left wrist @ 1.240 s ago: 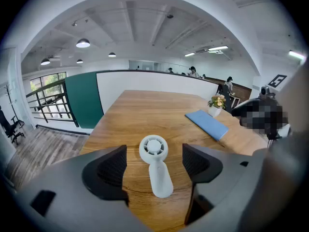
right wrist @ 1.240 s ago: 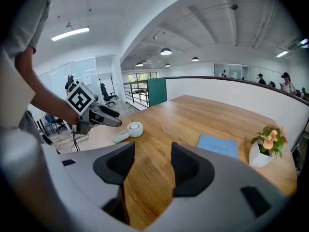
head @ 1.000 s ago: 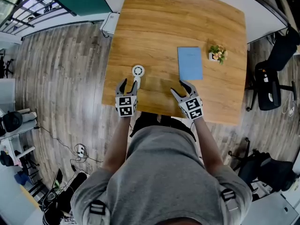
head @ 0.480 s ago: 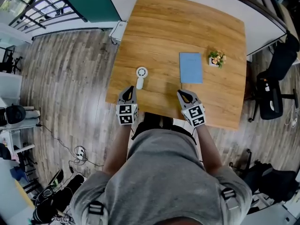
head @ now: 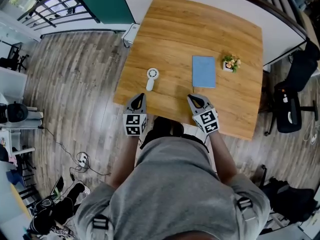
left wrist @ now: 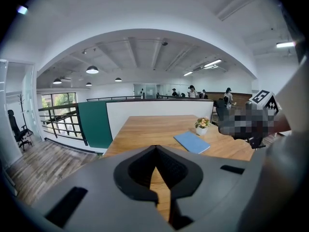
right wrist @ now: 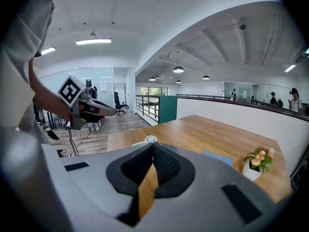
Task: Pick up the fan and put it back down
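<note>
The small white fan (head: 152,79) lies flat, left of the blue notebook (head: 203,71) — probably light, stiff plastic, slightly slick; pinch its slim handle, not the round head. Left gripper (head: 137,99) and right gripper (head: 195,100), nearer the person than the notebook, are pressed together, empty

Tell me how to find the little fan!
Look at the big wooden table in the middle. On its left half, nearer the person, lies the fan alone. It's small and white, with a round head and short handle, unlike the flat blue book and the flower pot to its right.
</note>
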`<state>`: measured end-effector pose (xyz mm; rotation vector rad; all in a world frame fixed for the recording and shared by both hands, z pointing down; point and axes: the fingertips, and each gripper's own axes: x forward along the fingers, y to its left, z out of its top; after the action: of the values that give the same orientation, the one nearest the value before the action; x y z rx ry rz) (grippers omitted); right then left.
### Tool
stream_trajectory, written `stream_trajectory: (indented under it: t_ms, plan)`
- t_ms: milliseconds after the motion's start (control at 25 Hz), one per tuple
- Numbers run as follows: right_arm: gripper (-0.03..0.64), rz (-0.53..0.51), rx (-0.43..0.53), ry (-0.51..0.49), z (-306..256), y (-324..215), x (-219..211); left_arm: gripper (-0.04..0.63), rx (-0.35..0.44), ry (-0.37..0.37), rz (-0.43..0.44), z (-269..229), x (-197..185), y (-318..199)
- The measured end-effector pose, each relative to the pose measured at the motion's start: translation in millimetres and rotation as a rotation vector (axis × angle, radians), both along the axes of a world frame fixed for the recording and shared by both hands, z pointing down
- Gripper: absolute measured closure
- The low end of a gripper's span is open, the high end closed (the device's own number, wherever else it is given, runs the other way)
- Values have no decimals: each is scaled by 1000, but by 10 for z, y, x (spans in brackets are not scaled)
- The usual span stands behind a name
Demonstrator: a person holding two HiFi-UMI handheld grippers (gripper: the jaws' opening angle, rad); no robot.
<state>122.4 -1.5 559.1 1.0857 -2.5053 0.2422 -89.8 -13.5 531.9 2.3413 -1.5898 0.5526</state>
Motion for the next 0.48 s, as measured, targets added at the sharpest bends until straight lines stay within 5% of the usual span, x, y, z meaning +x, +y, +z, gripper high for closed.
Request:
stream_trajectory:
  t_ms: [480]
  plan:
    - [615, 1, 18, 3, 22, 119, 75, 577, -2, -2, 7, 0, 98, 255]
